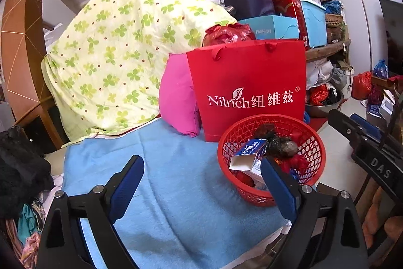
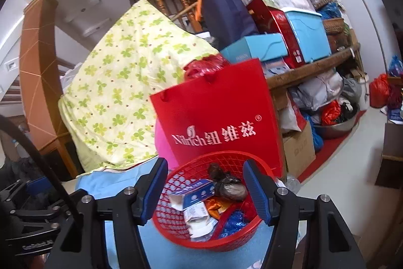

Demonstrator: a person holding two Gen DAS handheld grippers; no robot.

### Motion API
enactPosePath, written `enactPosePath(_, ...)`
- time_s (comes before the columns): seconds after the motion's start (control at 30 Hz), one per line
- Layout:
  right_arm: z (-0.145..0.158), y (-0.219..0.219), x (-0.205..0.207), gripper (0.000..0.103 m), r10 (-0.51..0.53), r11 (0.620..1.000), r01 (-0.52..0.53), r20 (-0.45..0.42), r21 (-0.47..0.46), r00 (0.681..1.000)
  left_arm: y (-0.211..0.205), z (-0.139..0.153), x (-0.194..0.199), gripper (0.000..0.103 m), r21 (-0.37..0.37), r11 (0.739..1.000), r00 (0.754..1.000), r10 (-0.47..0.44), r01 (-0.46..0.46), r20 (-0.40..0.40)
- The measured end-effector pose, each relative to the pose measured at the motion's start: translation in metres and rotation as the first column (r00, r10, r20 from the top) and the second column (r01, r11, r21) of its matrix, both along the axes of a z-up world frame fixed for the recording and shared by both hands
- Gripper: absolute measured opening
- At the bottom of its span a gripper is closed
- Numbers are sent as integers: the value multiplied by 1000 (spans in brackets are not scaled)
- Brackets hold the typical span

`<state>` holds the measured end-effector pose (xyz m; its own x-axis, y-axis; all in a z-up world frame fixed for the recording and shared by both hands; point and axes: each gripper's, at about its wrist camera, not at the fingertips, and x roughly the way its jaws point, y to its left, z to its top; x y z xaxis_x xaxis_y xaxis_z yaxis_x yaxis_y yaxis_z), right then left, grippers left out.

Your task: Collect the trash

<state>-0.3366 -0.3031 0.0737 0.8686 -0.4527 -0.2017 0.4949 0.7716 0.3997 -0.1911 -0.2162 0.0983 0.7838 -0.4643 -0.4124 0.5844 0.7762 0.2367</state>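
Note:
A red plastic basket stands on a blue towel and holds trash: a blue-white carton, a dark crumpled bag and wrappers. My left gripper is open and empty over the towel, left of the basket. In the right wrist view my right gripper is open and empty just above the basket; the carton, dark bag and wrappers lie between its fingers. The right gripper's body shows at the right edge of the left wrist view.
A red Nilrich paper bag stands right behind the basket, with a pink cushion and a clover-print quilt to its left. Shelves of boxes and bags rise behind. Dark clothes lie at left.

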Motion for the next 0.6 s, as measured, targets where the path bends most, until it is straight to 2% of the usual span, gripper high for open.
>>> enactPosePath(0.13, 16, 15, -14, 71, 8, 998, -8, -15, -55, 1000, 11, 10, -12, 94, -1, 1000, 1000, 13, -13, 14)
enactPosePath(0.37, 41, 36, -38, 71, 26, 995, -28, -24, -96, 999, 25, 25, -34, 95, -1, 1000, 999, 29, -29, 32)
enactPosePath(0.6, 70, 54, -66, 75, 49, 987, -46, 18, -154, 999, 40, 44, -54, 95, -5, 999, 997, 40, -40, 64)
